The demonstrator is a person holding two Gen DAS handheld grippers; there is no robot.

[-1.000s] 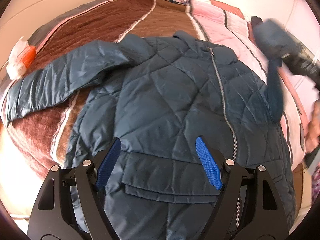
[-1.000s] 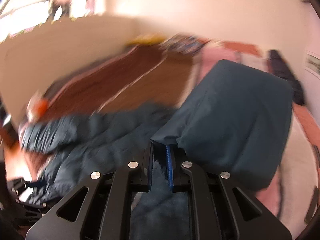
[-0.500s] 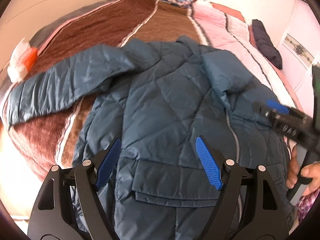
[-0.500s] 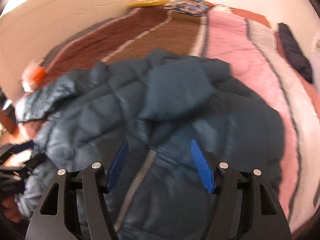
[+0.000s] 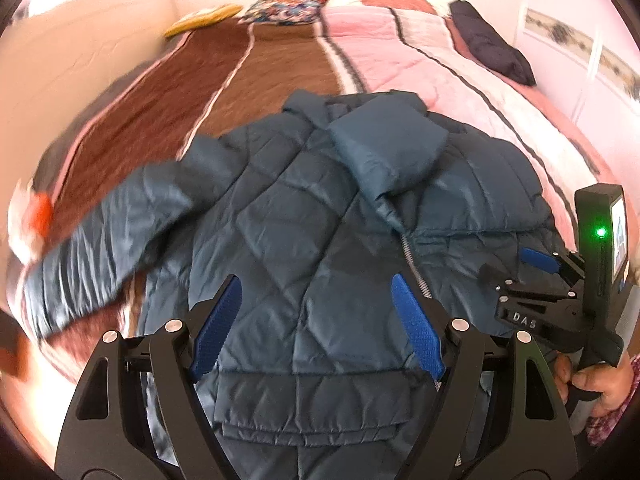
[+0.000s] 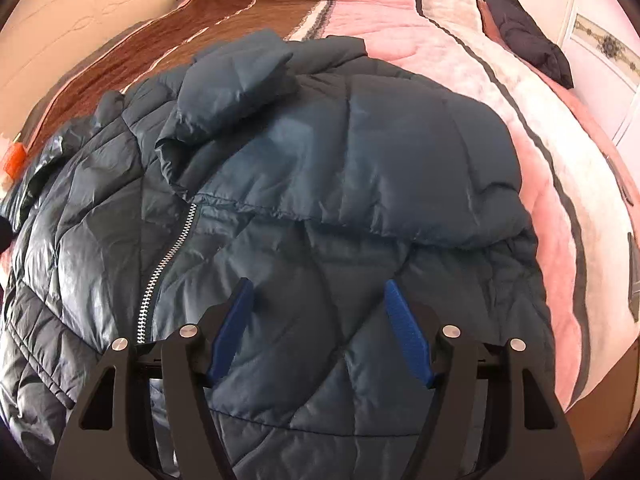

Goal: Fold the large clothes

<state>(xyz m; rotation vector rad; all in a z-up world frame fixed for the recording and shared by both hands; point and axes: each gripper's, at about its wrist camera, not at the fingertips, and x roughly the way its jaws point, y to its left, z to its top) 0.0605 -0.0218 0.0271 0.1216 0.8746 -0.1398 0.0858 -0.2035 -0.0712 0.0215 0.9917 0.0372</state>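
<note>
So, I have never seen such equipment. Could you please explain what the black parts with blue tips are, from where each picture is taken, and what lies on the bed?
There is no robot here. A person holds one hand-held tool in each hand, and each tool carries a camera looking forward along its two blue-padded fingers. One picture comes from the left tool, the other from the right tool. In the left view you also see the right tool from the side, with the person's hand gripping its handle. On the striped bedspread lies a dark blue quilted jacket with a zipper. One sleeve is folded over the chest; the other sleeve stretches out sideways. Both tools are open and hold nothing.
</note>
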